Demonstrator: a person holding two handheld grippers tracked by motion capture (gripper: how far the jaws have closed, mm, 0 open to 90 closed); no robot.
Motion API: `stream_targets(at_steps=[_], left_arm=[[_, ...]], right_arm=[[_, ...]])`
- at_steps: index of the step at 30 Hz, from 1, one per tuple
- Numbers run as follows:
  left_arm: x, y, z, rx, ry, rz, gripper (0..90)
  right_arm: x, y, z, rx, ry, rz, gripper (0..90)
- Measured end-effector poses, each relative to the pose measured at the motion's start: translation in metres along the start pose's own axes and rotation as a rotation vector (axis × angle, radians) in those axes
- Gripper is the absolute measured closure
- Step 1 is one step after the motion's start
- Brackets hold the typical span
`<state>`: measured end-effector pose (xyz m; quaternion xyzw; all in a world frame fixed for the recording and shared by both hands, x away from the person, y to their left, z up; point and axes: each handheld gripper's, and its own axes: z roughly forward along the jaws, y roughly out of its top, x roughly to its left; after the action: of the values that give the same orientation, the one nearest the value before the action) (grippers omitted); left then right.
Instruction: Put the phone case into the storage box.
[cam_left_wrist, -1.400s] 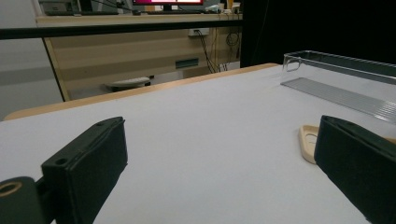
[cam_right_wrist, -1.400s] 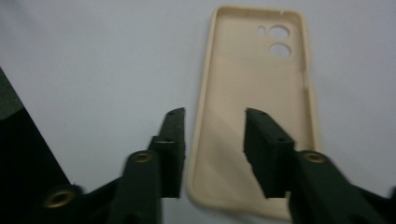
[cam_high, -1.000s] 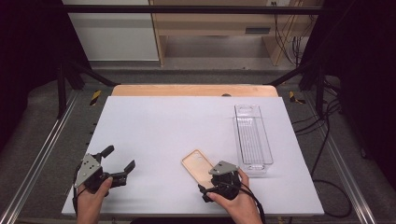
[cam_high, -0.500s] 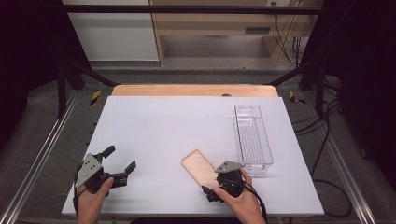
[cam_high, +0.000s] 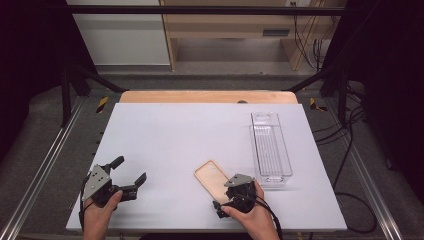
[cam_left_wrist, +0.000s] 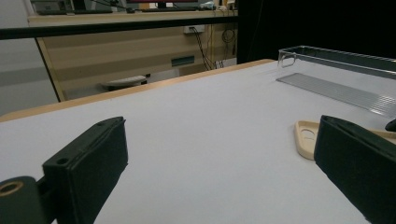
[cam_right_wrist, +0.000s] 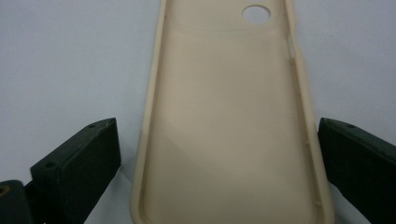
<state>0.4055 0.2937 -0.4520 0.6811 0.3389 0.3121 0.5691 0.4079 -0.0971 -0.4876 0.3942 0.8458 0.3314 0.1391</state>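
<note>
Now the right hand-held gripper (cam_right_wrist: 219, 163) is straddling the near end of the beige, soft-looking plastic phone case (cam_high: 214, 178), its jaws having just been opening wide, pads clear of both rims. Light, bendy, probably slippery, it is best pinched across its long side walls. At nine o'clock the left hand-held gripper (cam_high: 129, 175) is idling wide open; at two o'clock on the white tabletop (cam_high: 190, 135) a clear plastic oblong tray (cam_high: 270, 145) is lying.

Beige phone case (cam_right_wrist: 224, 126) smooth matt plastic; tray (cam_high: 270, 145) clear glossy plastic; table (cam_high: 165, 135) matt white.

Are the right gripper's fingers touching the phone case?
Apart. In the right gripper view, white table shows between each of the fingers and the phone case, which lies between them.
</note>
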Motion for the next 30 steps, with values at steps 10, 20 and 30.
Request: stream_targets(at_steps=[10,20,30], left_arm=[[-0.001,0.0001,0.0005,0.002,-0.003,0.0,2.5],[-0.001,-0.0001,0.0003,0.004,-0.003,-0.003,2.5],[0.0,0.0001,0.0,0.003,-0.002,-0.006,2.5]], right_arm=[[0.0005,0.0007,-0.0018,0.01,-0.029,-0.019,10.5],[-0.0013,0.0011,-0.0032,0.009,-0.023,-0.016,12.0],[-0.0026,0.0015,-0.0047,-0.022,-0.021,-0.013,12.6]])
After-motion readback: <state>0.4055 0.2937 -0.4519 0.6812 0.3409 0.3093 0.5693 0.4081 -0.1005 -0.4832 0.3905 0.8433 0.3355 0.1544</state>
